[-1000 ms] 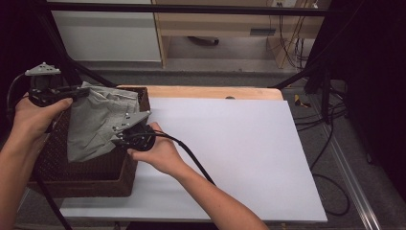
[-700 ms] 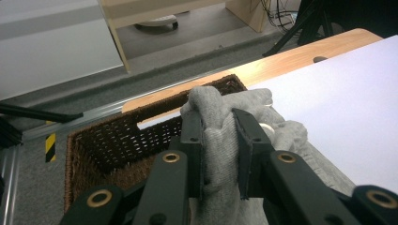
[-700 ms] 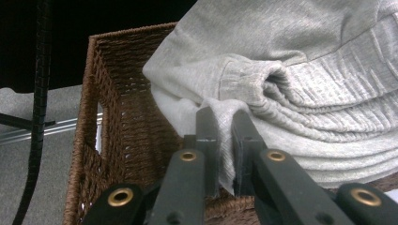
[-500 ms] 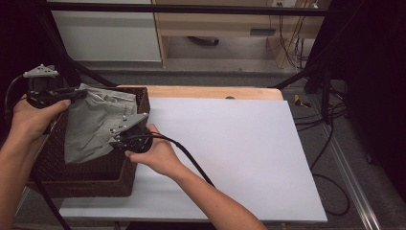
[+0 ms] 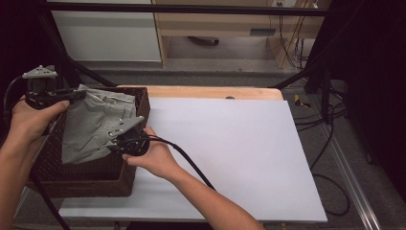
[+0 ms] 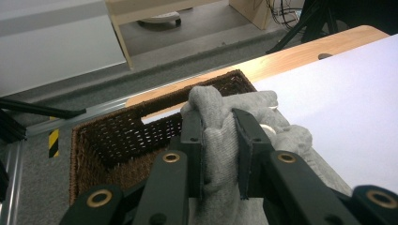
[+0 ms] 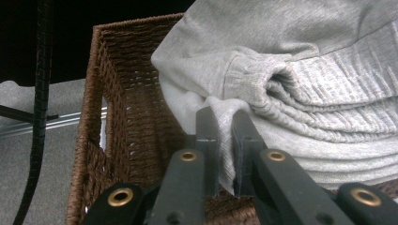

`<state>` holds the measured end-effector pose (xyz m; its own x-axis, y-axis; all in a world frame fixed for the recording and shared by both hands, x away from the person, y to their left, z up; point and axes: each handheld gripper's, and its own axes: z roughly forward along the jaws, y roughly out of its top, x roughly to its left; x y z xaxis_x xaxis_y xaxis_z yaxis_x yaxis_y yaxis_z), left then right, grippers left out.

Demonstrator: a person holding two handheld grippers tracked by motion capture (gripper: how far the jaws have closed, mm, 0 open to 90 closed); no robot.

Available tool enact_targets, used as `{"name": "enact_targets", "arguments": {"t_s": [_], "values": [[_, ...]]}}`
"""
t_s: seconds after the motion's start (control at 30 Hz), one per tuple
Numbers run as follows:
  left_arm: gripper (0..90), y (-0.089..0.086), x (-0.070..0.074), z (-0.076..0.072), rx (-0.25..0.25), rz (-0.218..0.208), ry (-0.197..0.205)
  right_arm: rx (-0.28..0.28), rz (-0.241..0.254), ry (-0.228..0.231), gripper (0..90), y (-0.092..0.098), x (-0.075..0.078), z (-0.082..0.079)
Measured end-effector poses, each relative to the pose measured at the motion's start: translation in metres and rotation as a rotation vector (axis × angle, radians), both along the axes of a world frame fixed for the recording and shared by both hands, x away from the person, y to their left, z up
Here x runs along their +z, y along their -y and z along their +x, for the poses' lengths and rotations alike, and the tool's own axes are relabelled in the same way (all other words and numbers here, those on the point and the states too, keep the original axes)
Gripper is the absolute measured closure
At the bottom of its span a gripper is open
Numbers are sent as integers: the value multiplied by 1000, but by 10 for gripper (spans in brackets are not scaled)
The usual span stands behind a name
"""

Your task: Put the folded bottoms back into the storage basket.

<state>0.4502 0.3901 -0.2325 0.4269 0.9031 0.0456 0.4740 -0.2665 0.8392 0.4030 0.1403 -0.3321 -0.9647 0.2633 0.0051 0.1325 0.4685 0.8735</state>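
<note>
While both hands work at the left of the frame, the left tongs (image 5: 76, 95) and right tongs (image 5: 116, 139) each clamp a fold of the grey garment (image 5: 93, 124), held just above the brown wicker basket (image 5: 81, 184) at the bench's (image 5: 230, 143) left end.

The left gripper (image 6: 220, 154) has its two black jaws pinched on a bunched fold of soft grey knit garment (image 6: 219, 140) (a pale button shows beside it), above the dark brown woven wicker basket (image 6: 108, 140) by the white-topped bench (image 6: 347, 108).
</note>
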Motion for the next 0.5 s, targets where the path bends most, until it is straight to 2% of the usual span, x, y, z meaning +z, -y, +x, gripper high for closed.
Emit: {"name": "enact_targets", "arguments": {"t_s": [0.5], "values": [[759,-4,-8,0,14,26,-19,8,-8,-12,844,-6,-5,-3]]}}
